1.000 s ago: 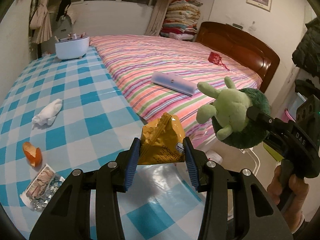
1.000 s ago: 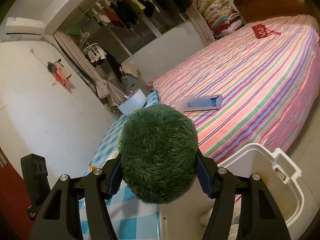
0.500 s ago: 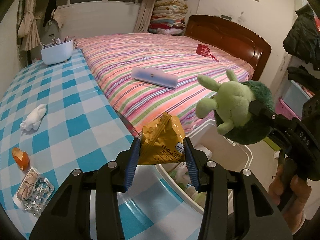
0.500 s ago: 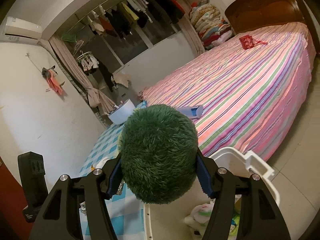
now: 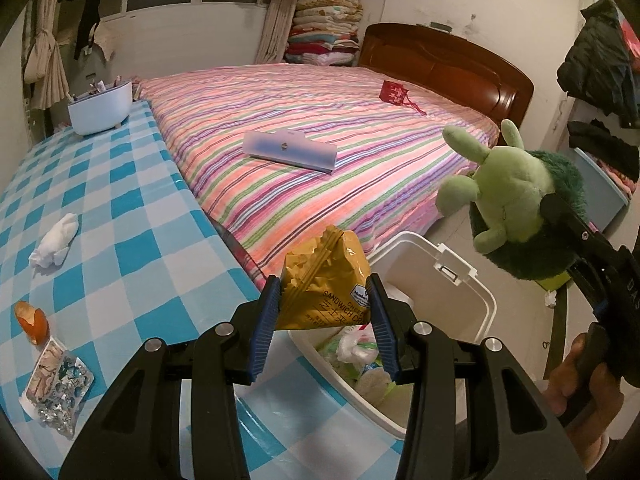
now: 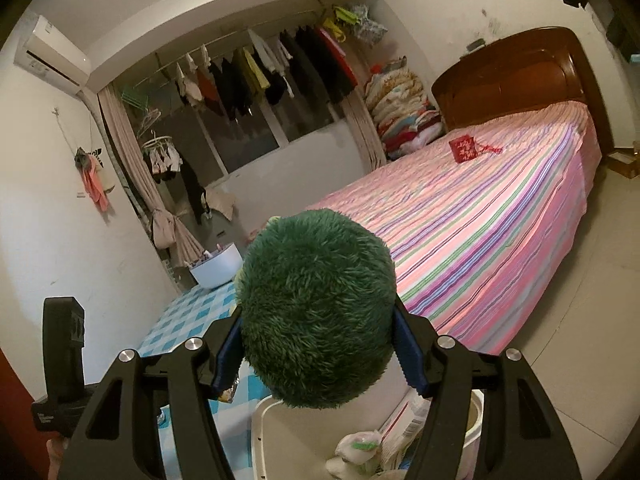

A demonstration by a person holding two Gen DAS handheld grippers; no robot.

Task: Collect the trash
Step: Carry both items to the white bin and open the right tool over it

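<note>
My left gripper (image 5: pixel 325 322) is shut on a yellow snack wrapper (image 5: pixel 325 280), held over the near rim of an open white trash bin (image 5: pixel 432 276) beside the table edge. The bin holds crumpled bags and paper (image 5: pixel 356 350). To the right, my right gripper (image 5: pixel 560 236) is shut on a green plush turtle (image 5: pixel 516 204), held in the air above the bin. In the right wrist view the plush turtle (image 6: pixel 318 304) fills the space between the pads of the right gripper (image 6: pixel 318 354), with the bin (image 6: pixel 288 436) below it. A crumpled white tissue (image 5: pixel 54 240), an orange peel (image 5: pixel 32 318) and a foil wrapper (image 5: pixel 56 388) lie on the checked tablecloth.
The blue checked table (image 5: pixel 120 216) runs along a bed with a striped cover (image 5: pixel 320 120). On the bed lie a pale blue case (image 5: pixel 290 150) and a red pouch (image 5: pixel 394 90). A white tub (image 5: pixel 100 108) stands at the table's far end. A hand (image 5: pixel 580 380) grips the right tool.
Both grippers have moved right, off the table and over the bin, which has come into full view. The wrapper and the plush stay gripped.
</note>
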